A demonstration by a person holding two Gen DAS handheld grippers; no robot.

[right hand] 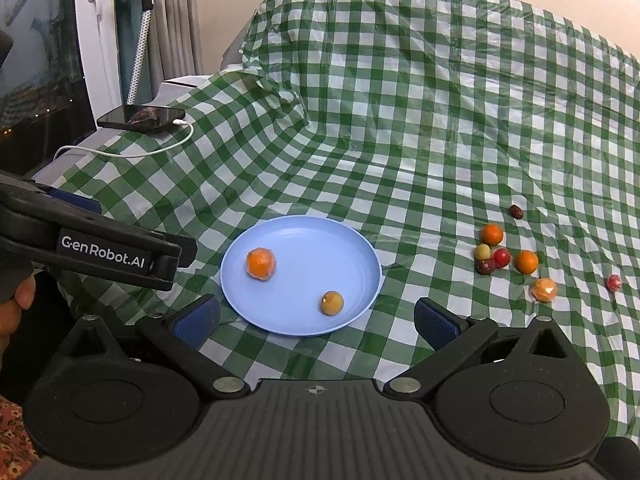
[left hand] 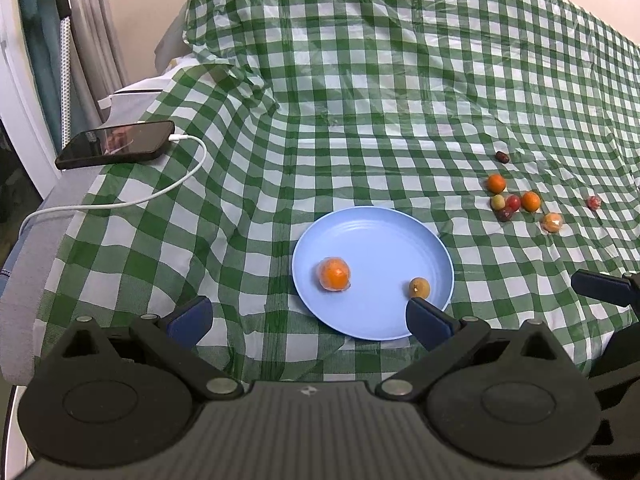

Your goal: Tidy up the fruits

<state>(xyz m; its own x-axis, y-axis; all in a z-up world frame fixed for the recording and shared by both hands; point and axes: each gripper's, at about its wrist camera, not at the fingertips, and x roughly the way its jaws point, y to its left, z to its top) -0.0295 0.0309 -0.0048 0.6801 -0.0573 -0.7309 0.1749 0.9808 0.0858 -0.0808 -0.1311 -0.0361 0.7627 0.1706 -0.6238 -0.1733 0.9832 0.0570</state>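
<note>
left gripper: jaws spread wide, holding nothing. its right-hand finger overlaps the near rim of the blue plate in the lower centre of the left wrist view; contact cannot be told.

right gripper: jaws spread wide, holding nothing, just in front of the plate's near rim.

on the plate: a wrapped orange fruit at left and a small brown-yellow fruit at lower right, apart from each other.

remaining fruit lies on the green checked cloth at the right of the frame, well apart from the plate: a tight cluster of small fruits, orange, red and yellowish, a wrapped orange fruit just below it, a dark fruit above it, and a red wrapped fruit further right.

nothing stands between the right gripper and the cluster.

upper left: a phone with a white cable plugged in. a hand shows at the left edge of the right wrist view.
</note>
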